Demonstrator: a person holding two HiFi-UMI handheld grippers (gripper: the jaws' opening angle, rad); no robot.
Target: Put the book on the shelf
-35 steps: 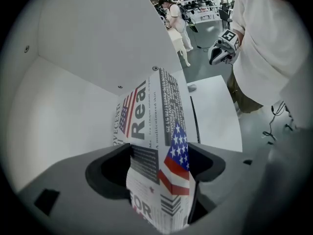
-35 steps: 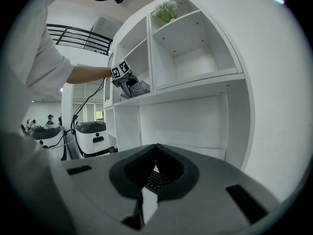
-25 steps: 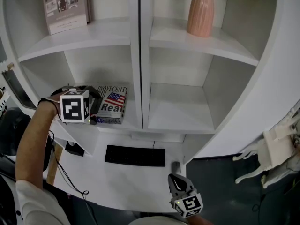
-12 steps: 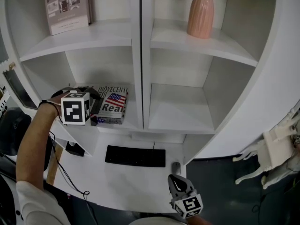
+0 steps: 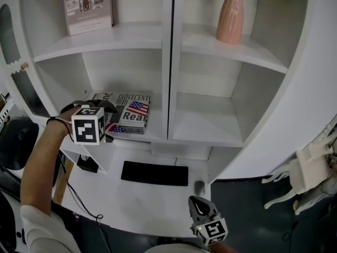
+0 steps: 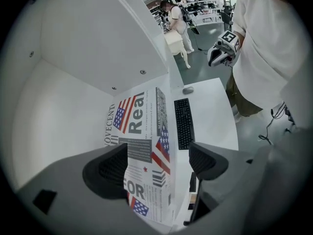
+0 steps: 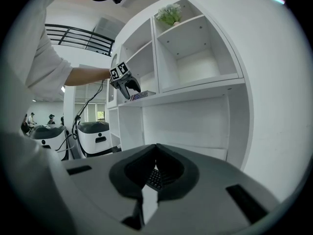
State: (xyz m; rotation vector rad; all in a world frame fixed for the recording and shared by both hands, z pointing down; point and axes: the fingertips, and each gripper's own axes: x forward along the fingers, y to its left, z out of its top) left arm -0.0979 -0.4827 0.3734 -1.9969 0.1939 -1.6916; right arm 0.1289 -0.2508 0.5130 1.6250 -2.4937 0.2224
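Note:
The book (image 5: pixel 134 113), with a flag-print cover, lies flat in the lower left compartment of the white shelf (image 5: pixel 168 62). My left gripper (image 5: pixel 107 108) is at the book's near left corner, its marker cube toward me. In the left gripper view the book (image 6: pixel 142 131) runs away along the shelf board. The left gripper (image 6: pixel 159 163) stands open there, the book's near end lying in the gap between the fingers (image 6: pixel 110 171). My right gripper (image 5: pixel 199 205) hangs low over the desk, shut on nothing; its own view shows the right gripper (image 7: pixel 156 173) with its jaws pressed together.
A pink vase (image 5: pixel 230 16) stands on the upper right shelf board and a framed picture (image 5: pixel 88 5) on the upper left. A black keyboard (image 5: pixel 155 173) and a mouse (image 5: pixel 198 187) lie on the white desk (image 5: pixel 131 204) below the shelf. The lower right compartment (image 5: pixel 208 121) holds nothing.
The head view has shifted, so the shelf sits further right in the picture. My left gripper has drawn back slightly from the book. The right gripper has stayed put.

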